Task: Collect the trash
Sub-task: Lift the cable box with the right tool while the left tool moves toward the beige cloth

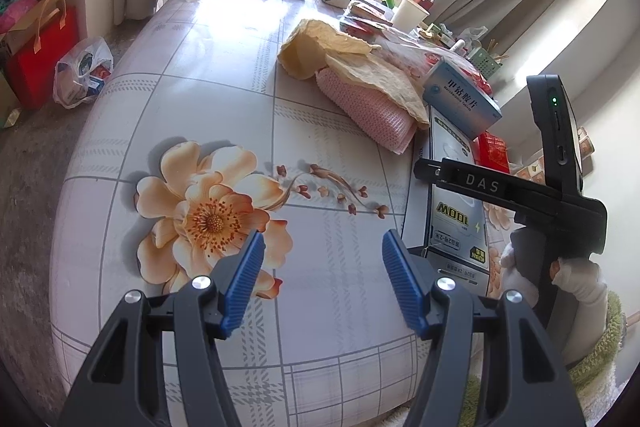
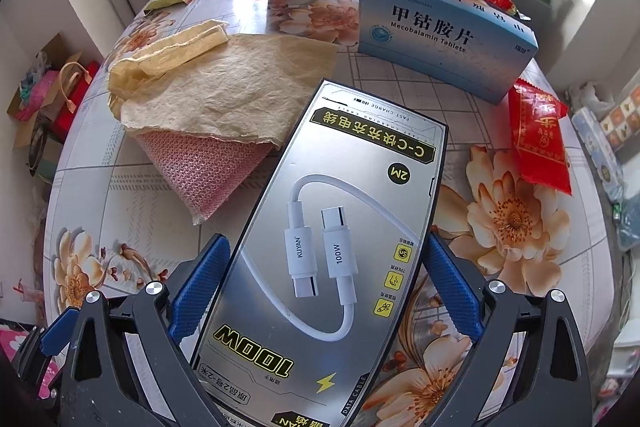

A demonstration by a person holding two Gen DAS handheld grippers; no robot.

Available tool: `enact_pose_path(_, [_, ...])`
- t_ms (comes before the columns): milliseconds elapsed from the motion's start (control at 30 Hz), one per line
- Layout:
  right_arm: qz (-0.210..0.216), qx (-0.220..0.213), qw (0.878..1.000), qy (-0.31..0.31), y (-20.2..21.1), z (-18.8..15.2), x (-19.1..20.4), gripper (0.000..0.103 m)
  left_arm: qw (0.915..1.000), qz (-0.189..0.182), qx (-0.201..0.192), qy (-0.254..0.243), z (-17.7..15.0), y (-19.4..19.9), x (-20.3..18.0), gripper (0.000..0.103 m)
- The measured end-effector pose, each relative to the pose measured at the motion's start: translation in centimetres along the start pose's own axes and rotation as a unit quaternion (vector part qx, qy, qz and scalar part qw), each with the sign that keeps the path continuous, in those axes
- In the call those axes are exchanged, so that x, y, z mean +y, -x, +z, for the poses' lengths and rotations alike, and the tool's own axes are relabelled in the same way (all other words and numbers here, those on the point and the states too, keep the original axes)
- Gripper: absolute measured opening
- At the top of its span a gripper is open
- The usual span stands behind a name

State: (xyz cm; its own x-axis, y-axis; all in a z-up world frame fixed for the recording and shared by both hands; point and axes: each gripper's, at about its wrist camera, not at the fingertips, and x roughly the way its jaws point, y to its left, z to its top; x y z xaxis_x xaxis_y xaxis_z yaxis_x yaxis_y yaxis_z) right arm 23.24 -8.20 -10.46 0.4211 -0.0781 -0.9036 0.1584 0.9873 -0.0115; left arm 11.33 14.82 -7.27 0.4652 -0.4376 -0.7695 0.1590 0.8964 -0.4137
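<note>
R tongs (image 2: 326,291) grip cable box (image 2: 320,247); L tongs (image 1: 322,279) empty

both wrist views downward, sharing table (image 1: 200,99)

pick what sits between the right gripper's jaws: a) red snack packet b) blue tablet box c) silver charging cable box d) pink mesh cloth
c: in the right wrist view the silver charging cable box lies between the blue pads of the right gripper, while the blue tablet box, red snack packet and pink mesh cloth lie apart on the table.
</note>
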Motion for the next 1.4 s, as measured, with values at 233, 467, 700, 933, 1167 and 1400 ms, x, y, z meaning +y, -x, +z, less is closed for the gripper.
enact_pose_path(233, [0.006,0.008,1.000,0.007,0.4,-0.3,-0.9,0.088,1.0000,0.007,0.004,-0.001,0.5,-0.5,-0.3,0.060])
enact_pose_path(467, [0.016,0.013,1.000,-0.001,1.2,-1.1,-2.8,0.086,0.9998,0.012,0.011,-0.006,0.8,-1.6,-1.4,0.060])
enact_pose_path(700, [0.015,0.019,1.000,-0.012,1.6,-2.3,-4.8,0.085,0.9995,0.016,0.022,-0.017,0.8,-2.7,-3.0,0.060])
enact_pose_path(933, [0.015,0.014,1.000,0.003,2.0,-3.0,-5.6,0.086,0.9992,0.021,0.026,-0.023,1.1,-3.5,-4.3,0.060])
enact_pose_path(1167, [0.019,0.013,0.999,0.028,2.0,-3.2,-5.7,0.087,0.9988,0.033,0.027,-0.022,1.4,-4.1,-5.6,0.060])
enact_pose_path(1400, [0.045,0.016,0.998,0.034,1.9,-3.2,-6.0,0.088,0.9985,0.044,0.024,-0.024,1.7,-4.2,-6.3,0.060])
